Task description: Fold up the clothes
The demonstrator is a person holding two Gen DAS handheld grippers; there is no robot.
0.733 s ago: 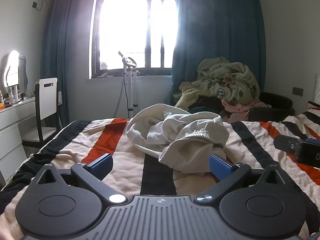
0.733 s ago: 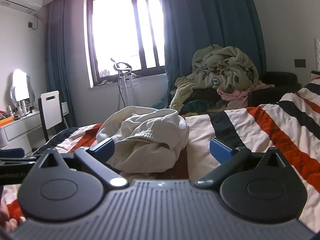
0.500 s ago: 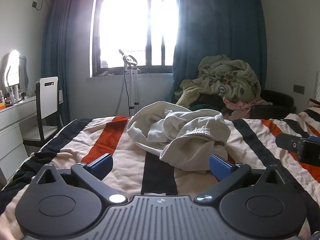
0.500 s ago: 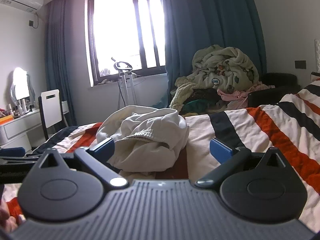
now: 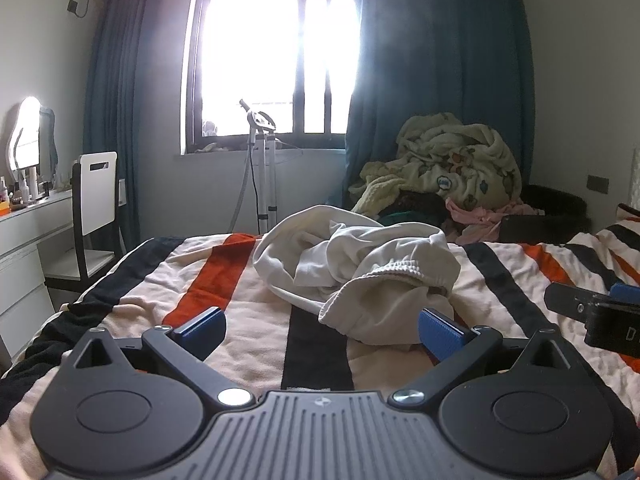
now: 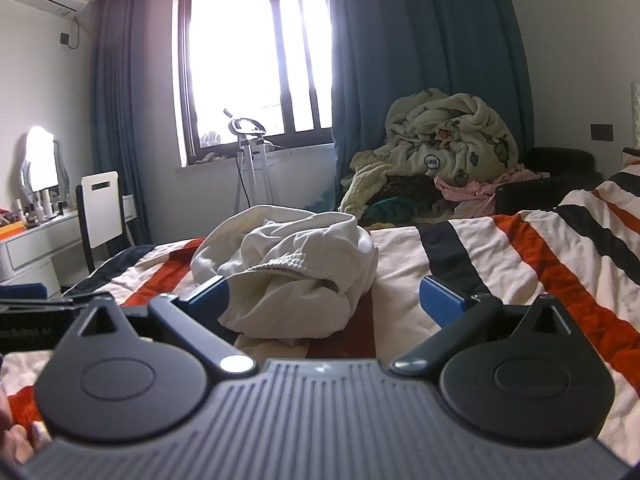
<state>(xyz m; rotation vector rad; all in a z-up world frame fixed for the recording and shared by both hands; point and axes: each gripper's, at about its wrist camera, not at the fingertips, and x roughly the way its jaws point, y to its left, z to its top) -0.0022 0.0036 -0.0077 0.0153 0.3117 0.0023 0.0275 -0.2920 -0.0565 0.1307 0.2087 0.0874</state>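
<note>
A crumpled cream-white garment [image 5: 360, 268] with an elastic waistband lies in a heap on the striped bedspread [image 5: 240, 304]. My left gripper [image 5: 322, 330] is open and empty, just short of the heap's near edge. In the right wrist view the same garment [image 6: 288, 272] lies ahead and left of centre. My right gripper [image 6: 323, 300] is open and empty, close to the heap's near edge. The right gripper also shows at the right edge of the left wrist view [image 5: 600, 312]. The left gripper shows at the left edge of the right wrist view [image 6: 36, 312].
A pile of blankets and clothes [image 5: 452, 176] sits on a dark armchair [image 5: 556, 212] beyond the bed. A white chair [image 5: 94, 196] and dresser [image 5: 24, 240] stand at left. A garment steamer stand [image 5: 262, 168] is by the window.
Both grippers have shifted slightly; the garment sits a little further right in the left wrist view. Nothing was grasped and the heap has not moved.
</note>
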